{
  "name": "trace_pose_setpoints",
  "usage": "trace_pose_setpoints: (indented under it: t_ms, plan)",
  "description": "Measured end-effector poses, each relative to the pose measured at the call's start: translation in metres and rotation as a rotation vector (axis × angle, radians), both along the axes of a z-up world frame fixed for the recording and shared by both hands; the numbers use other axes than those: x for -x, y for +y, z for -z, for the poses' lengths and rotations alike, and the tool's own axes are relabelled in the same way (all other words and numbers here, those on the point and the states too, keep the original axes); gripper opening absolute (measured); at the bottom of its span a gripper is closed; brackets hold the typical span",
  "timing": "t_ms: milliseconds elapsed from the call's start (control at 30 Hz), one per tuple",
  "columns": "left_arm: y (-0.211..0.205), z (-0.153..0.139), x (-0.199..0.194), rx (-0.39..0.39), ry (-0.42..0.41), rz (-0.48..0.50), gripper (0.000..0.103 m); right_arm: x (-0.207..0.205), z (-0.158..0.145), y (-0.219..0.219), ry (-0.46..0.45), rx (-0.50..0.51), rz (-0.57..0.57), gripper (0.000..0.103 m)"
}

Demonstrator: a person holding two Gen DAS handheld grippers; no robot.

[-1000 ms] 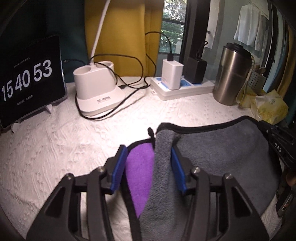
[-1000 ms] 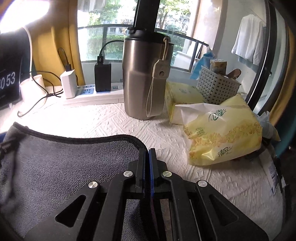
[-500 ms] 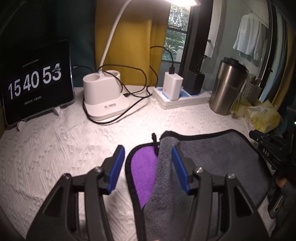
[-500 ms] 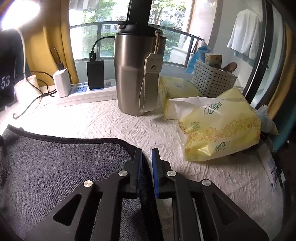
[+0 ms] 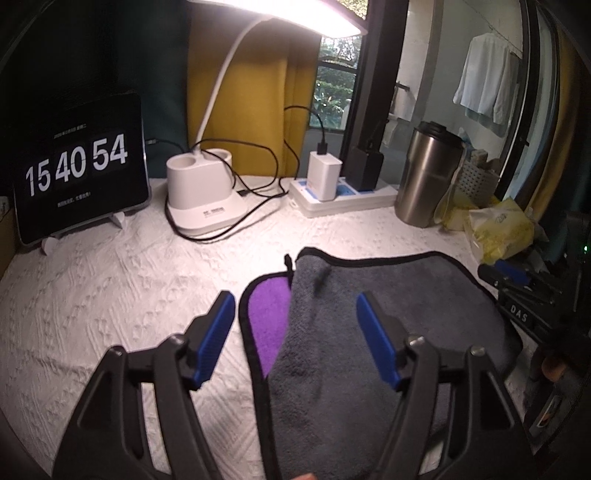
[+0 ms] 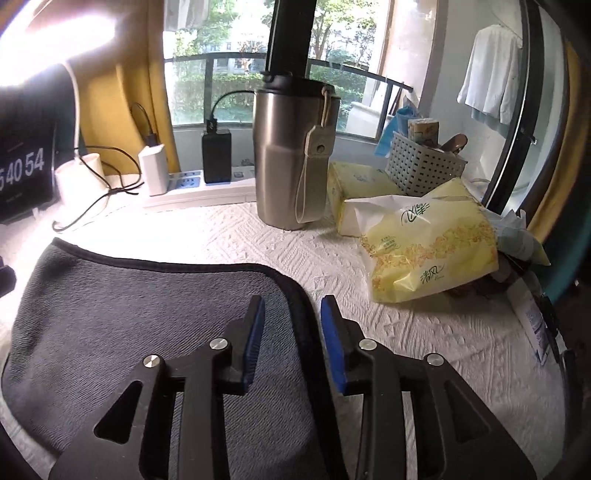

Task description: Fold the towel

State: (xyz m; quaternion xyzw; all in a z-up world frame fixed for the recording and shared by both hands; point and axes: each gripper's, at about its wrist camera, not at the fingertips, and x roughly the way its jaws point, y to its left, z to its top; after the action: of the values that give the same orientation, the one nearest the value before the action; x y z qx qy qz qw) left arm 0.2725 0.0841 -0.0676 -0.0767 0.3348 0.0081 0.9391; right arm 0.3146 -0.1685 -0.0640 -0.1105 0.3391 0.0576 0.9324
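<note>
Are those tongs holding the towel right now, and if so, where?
No, nothing is held. Both the left tongs and the right tongs are open above the folded towel, which lies flat on the table.

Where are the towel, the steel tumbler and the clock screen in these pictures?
towel [image 5: 388, 314], left wrist view, grey top layer.
steel tumbler [image 6: 284, 166], right wrist view, middle of its body.
clock screen [image 5: 77, 166], left wrist view, on the digits.

Table: white embossed cloth [image 5: 110, 280] covers it.
Light: lit desk lamp [image 5: 280, 18] overhead, daylight behind.
Window: glass panes [image 6: 229, 70] showing a railing and green trees.
Curtain: yellow [image 5: 236, 92], left of the window.
Wall: pale, white shirt [image 6: 487, 74] hanging at right.
</note>
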Motion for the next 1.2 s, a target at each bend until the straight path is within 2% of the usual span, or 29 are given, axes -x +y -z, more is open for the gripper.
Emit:
trace_pose_setpoints:
  t_ms: [567, 800, 1200]
  plan:
    - [-0.032, -0.017, 0.040, -0.004, -0.024, 0.022, 0.070, 0.058, -0.024, -0.004, -0.042, -0.049, -0.074, 0.038]
    - [-0.046, -0.019, 0.061, -0.006, -0.032, 0.063, 0.070, 0.082, -0.036, -0.011, -0.075, -0.079, -0.094, 0.039]
    - [-0.068, -0.033, 0.102, -0.022, -0.104, 0.087, 0.070, 0.125, -0.058, -0.023, -0.128, -0.100, -0.116, 0.039]
